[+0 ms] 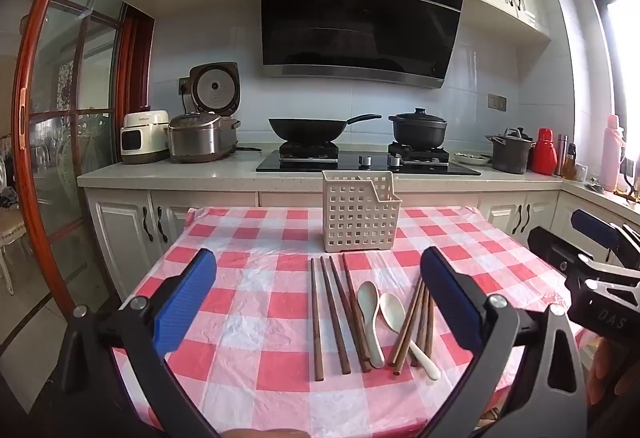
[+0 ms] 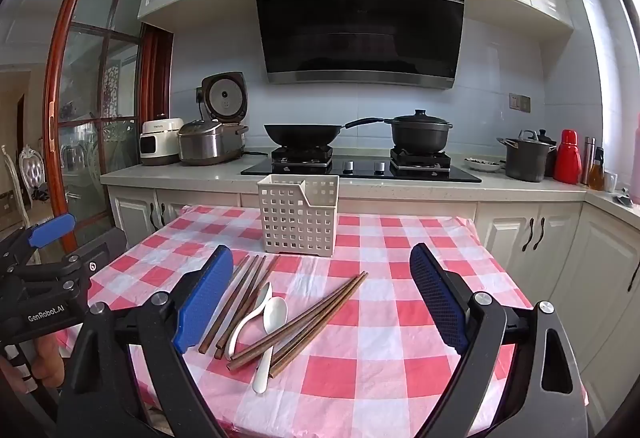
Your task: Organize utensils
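Brown wooden chopsticks lie on the red-checked tablecloth (image 1: pixel 248 318) in two groups: several side by side (image 1: pixel 332 318) and a crossed bundle (image 1: pixel 416 322). Two white spoons (image 1: pixel 370 314) lie between the groups, one partly under the bundle. A cream perforated utensil basket (image 1: pixel 360 214) stands upright and empty behind them. My left gripper (image 1: pixel 318 257) hovers open in front of the utensils, nothing between its fingers. In the right wrist view my right gripper (image 2: pixel 322 251) is open too, above the bundle (image 2: pixel 304 322) and spoons (image 2: pixel 272 318), with the basket (image 2: pixel 298 216) beyond.
Past the table's far edge runs a kitchen counter (image 1: pixel 200 174) with rice cookers (image 1: pixel 200 138), a hob with a wok (image 1: pixel 304 128) and a lidded pot (image 1: pixel 418 130), and bottles at the right. A glass door (image 1: pixel 60 118) stands at the left.
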Demonstrator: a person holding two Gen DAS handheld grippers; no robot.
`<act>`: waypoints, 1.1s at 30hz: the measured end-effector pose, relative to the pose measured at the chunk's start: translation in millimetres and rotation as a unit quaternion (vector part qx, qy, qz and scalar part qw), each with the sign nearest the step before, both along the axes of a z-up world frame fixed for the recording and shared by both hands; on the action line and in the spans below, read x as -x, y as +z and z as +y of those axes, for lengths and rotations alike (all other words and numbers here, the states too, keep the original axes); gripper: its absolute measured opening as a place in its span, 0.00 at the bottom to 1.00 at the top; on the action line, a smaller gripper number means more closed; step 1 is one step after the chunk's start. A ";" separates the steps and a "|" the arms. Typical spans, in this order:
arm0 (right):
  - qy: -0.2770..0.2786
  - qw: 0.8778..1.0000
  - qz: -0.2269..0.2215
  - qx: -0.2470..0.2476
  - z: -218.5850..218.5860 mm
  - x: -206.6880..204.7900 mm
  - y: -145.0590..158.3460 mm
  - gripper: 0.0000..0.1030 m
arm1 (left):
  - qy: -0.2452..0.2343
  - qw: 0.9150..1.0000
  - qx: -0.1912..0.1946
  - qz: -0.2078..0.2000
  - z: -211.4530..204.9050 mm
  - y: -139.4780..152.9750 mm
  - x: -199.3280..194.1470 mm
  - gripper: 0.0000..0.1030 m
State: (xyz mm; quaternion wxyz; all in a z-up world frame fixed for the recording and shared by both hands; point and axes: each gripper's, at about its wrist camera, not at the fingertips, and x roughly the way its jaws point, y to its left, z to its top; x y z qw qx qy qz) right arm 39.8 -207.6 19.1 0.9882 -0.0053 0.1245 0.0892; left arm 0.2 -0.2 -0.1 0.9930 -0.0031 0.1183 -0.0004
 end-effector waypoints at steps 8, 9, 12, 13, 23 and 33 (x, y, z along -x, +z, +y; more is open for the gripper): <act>-0.001 1.000 0.002 -0.003 -1.9 -0.2 0.4 0.82 | -0.002 1.000 0.001 0.000 -0.8 0.1 3.6 0.96; 0.000 1.000 0.002 -0.003 -3.6 -0.3 0.9 0.82 | 0.000 1.000 0.003 0.005 0.1 -3.8 -0.4 0.96; 0.000 1.000 0.001 0.004 1.5 -0.9 -1.5 0.82 | 0.000 1.000 0.003 0.005 0.0 -4.7 0.5 0.96; 0.000 1.000 0.001 0.004 1.3 -1.0 -1.6 0.82 | 0.000 1.000 0.003 0.005 -0.1 -5.0 0.9 0.96; 0.001 1.000 0.004 0.002 -1.8 -2.0 -1.7 0.82 | -0.001 1.000 0.005 0.009 1.2 -6.3 -2.6 0.96; 0.000 1.000 0.006 -0.001 -2.2 -1.3 -2.2 0.82 | 0.000 1.000 0.006 0.010 1.7 -5.3 -1.5 0.96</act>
